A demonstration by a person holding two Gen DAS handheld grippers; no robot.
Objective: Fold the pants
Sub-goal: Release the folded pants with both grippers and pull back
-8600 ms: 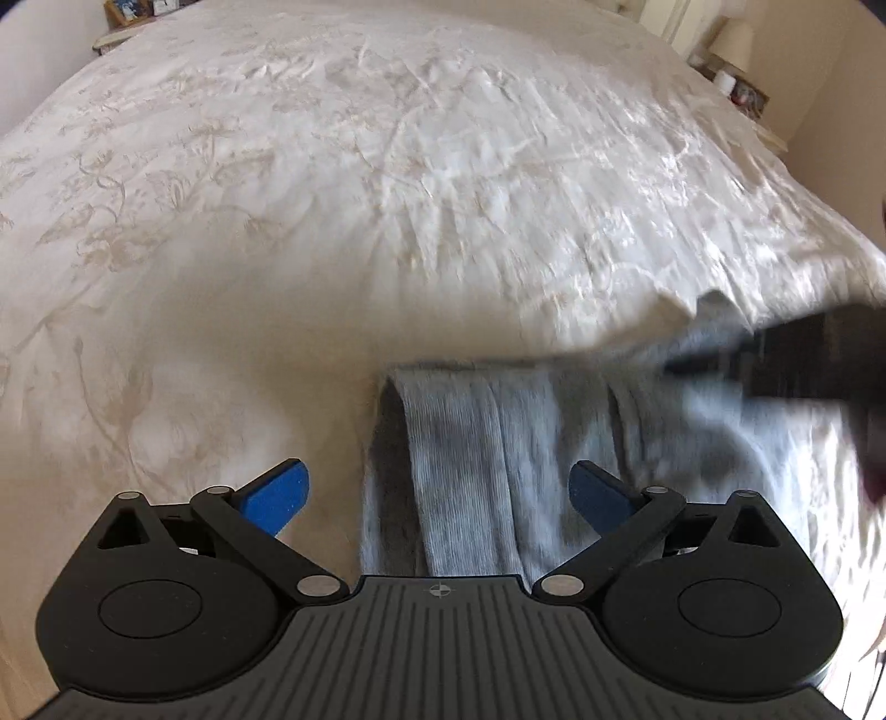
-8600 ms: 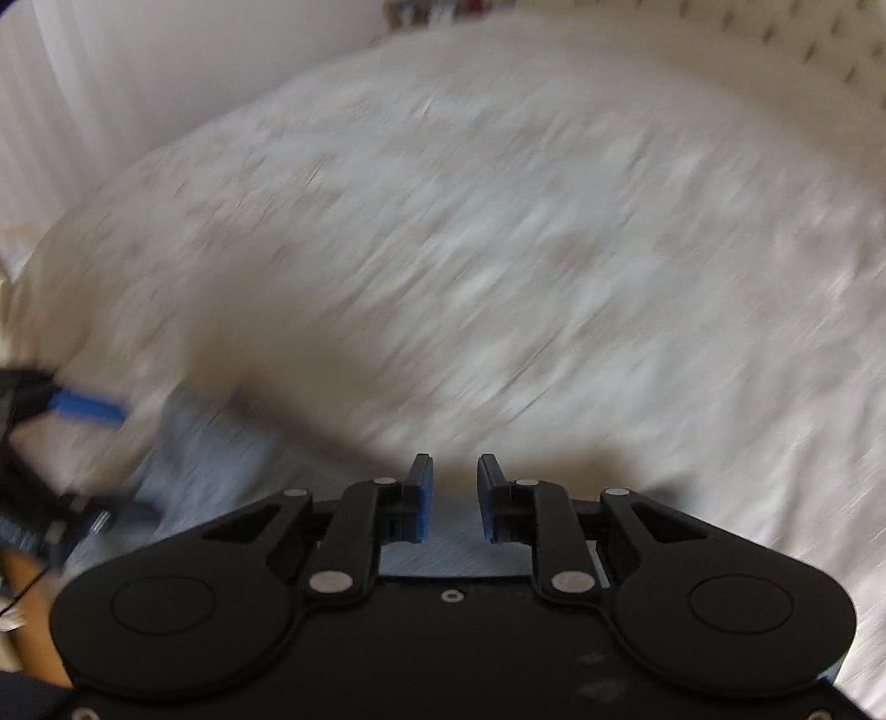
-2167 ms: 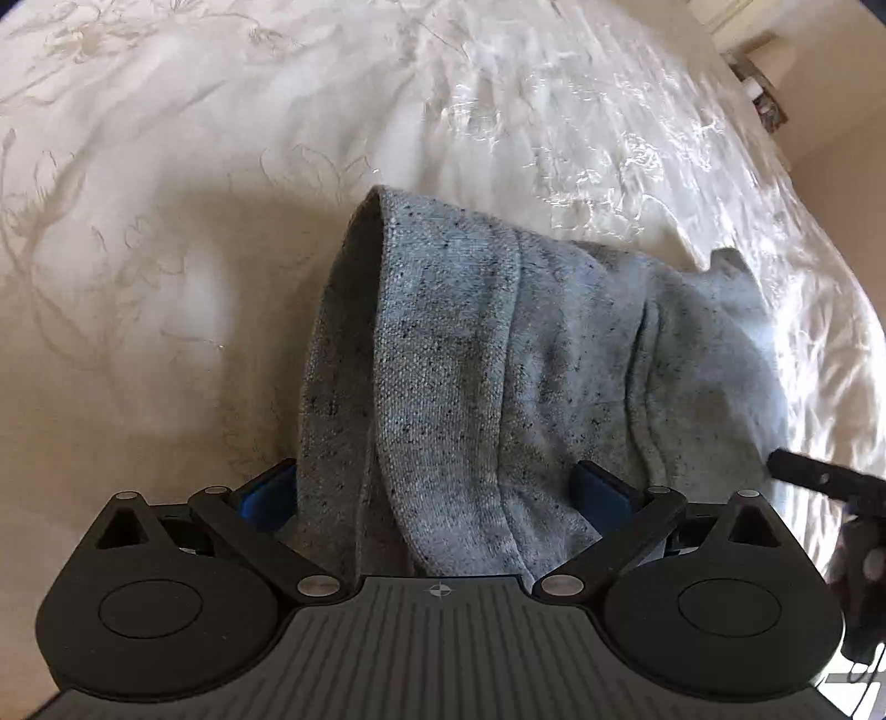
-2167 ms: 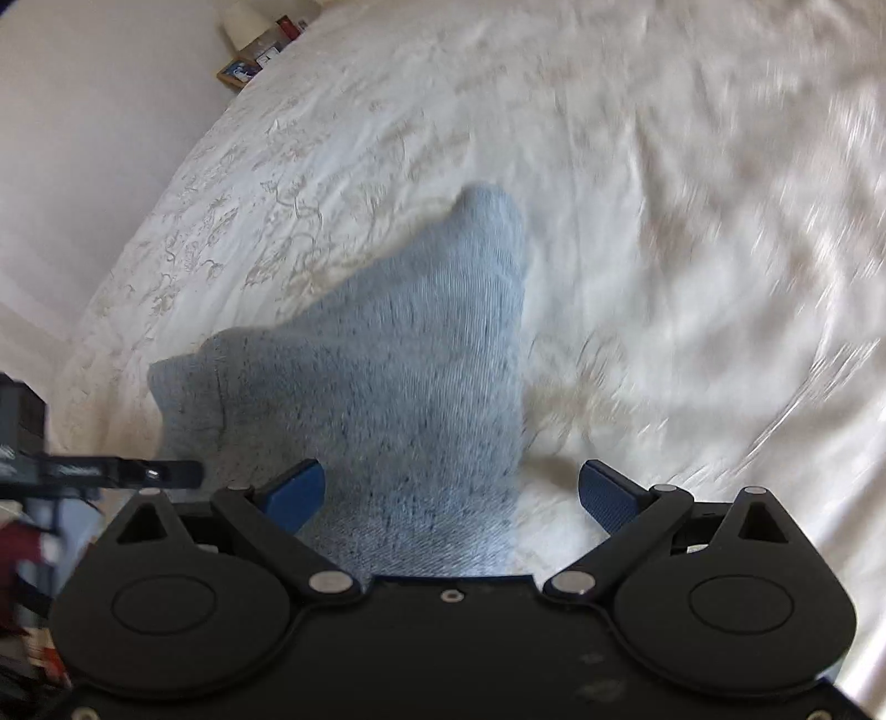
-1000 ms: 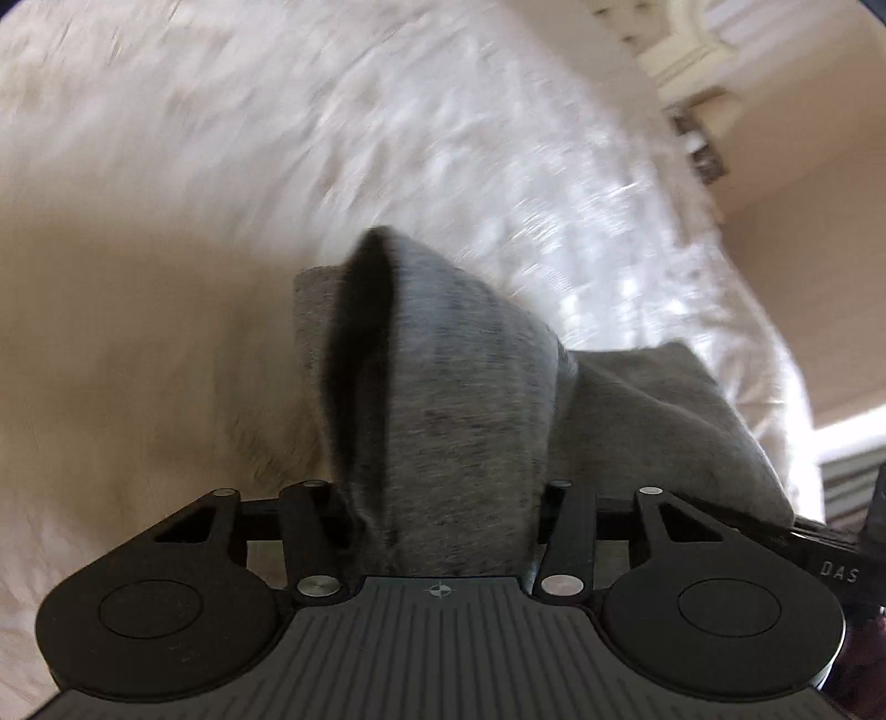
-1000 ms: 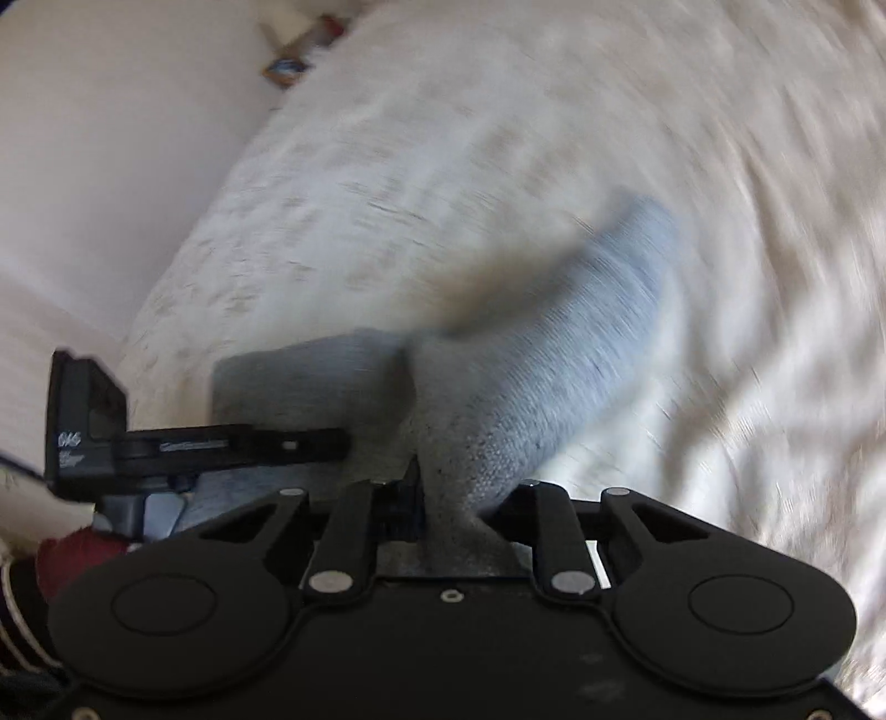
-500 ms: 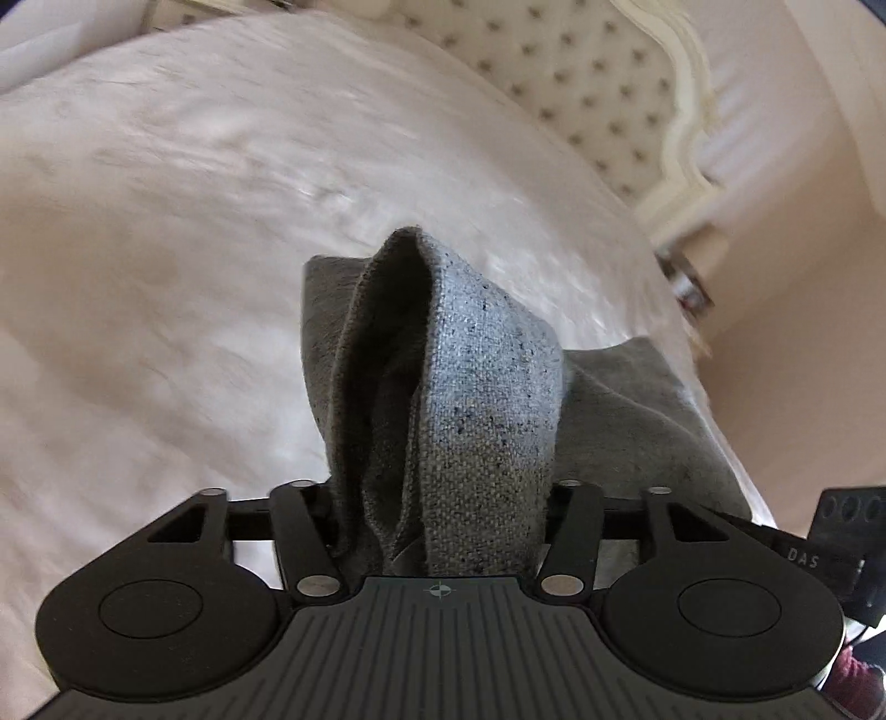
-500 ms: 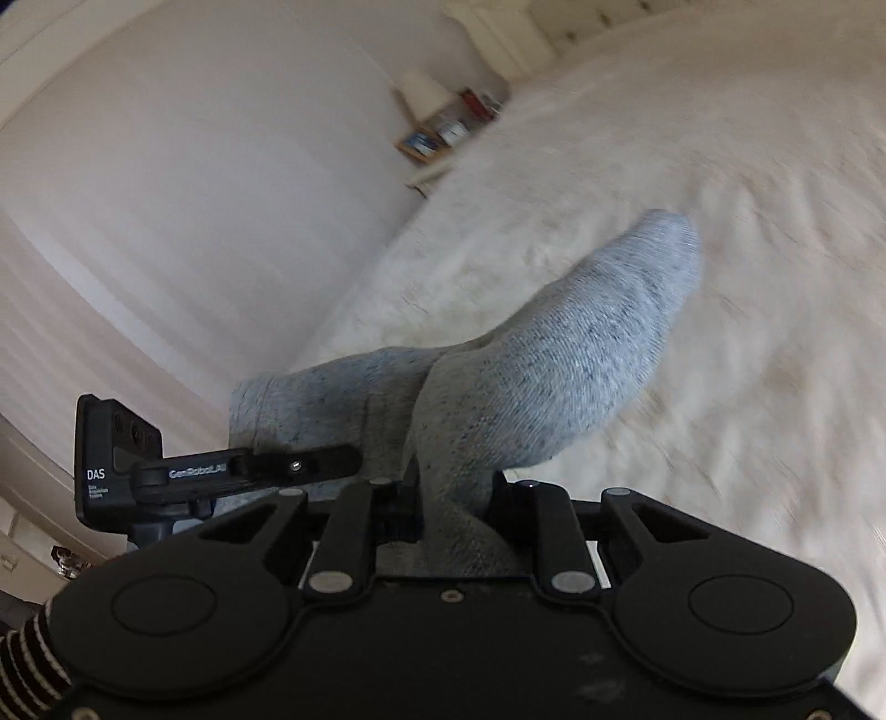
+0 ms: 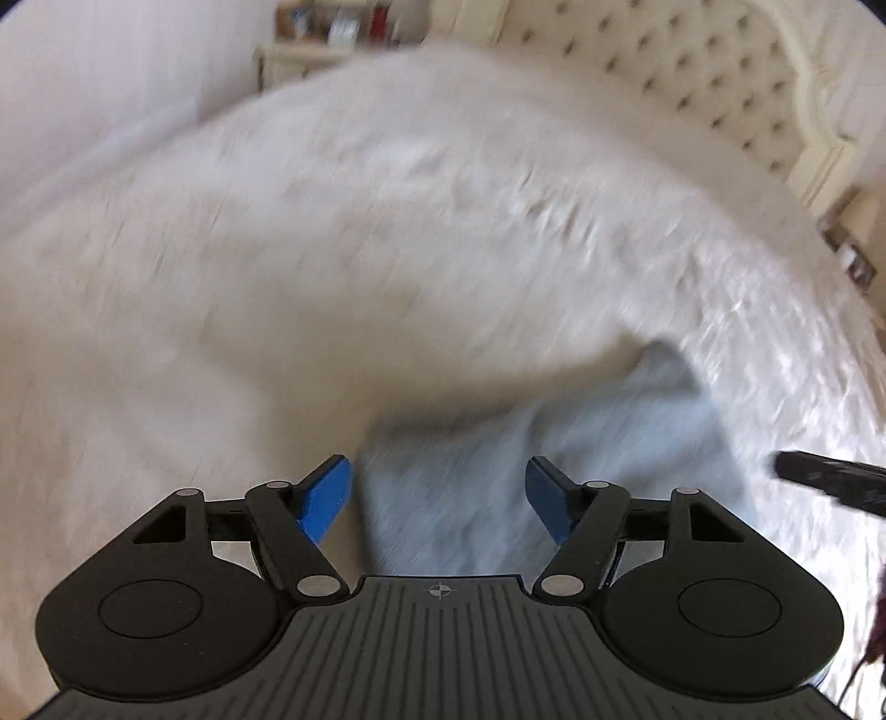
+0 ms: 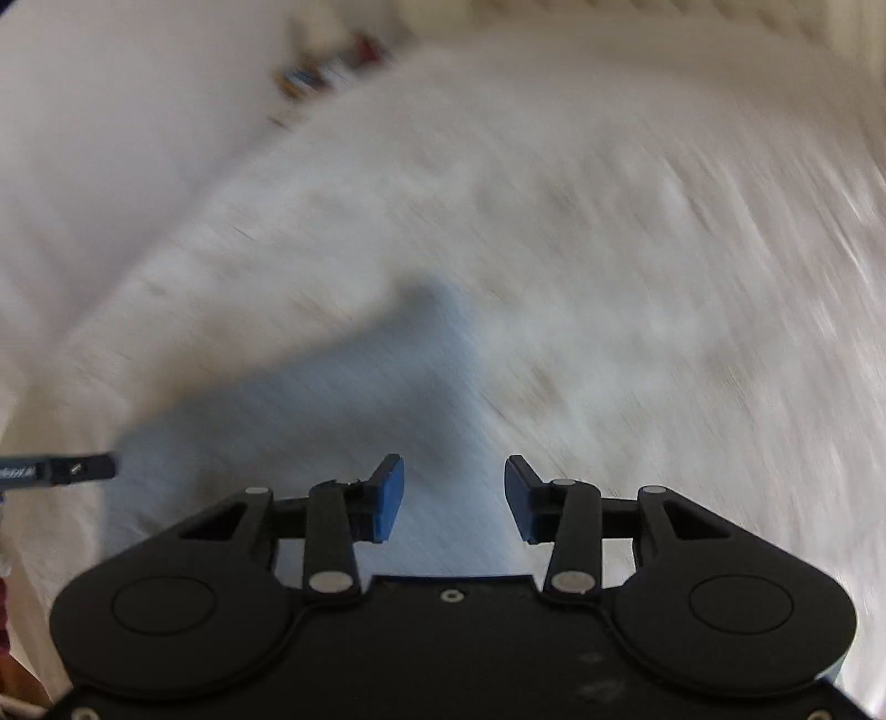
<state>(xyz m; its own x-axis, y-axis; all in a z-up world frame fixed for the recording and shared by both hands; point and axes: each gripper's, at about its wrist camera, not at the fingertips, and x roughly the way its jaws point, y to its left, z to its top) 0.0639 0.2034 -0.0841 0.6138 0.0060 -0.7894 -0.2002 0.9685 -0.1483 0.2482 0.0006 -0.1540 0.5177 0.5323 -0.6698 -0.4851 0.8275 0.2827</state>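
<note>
The grey pants (image 9: 554, 459) lie in a folded bundle on the white bedspread (image 9: 277, 288), blurred by motion. My left gripper (image 9: 437, 493) hovers over the bundle's near edge with its jaws opening and its blue pads clear of the cloth. In the right wrist view the pants (image 10: 343, 410) spread from the centre to the lower left. My right gripper (image 10: 454, 495) is above their near right part, its jaws opening too, nothing pinched between the pads. Each view catches a dark part of the other gripper at its edge.
A tufted cream headboard (image 9: 692, 72) stands at the far end of the bed. A shelf with small items (image 9: 332, 33) sits against the wall behind it. The embroidered bedspread (image 10: 664, 249) stretches wide around the pants.
Both grippers let go of the pants: the raised fold they held half a second ago now lies flat on the bed. Both views have swung and blurred.
</note>
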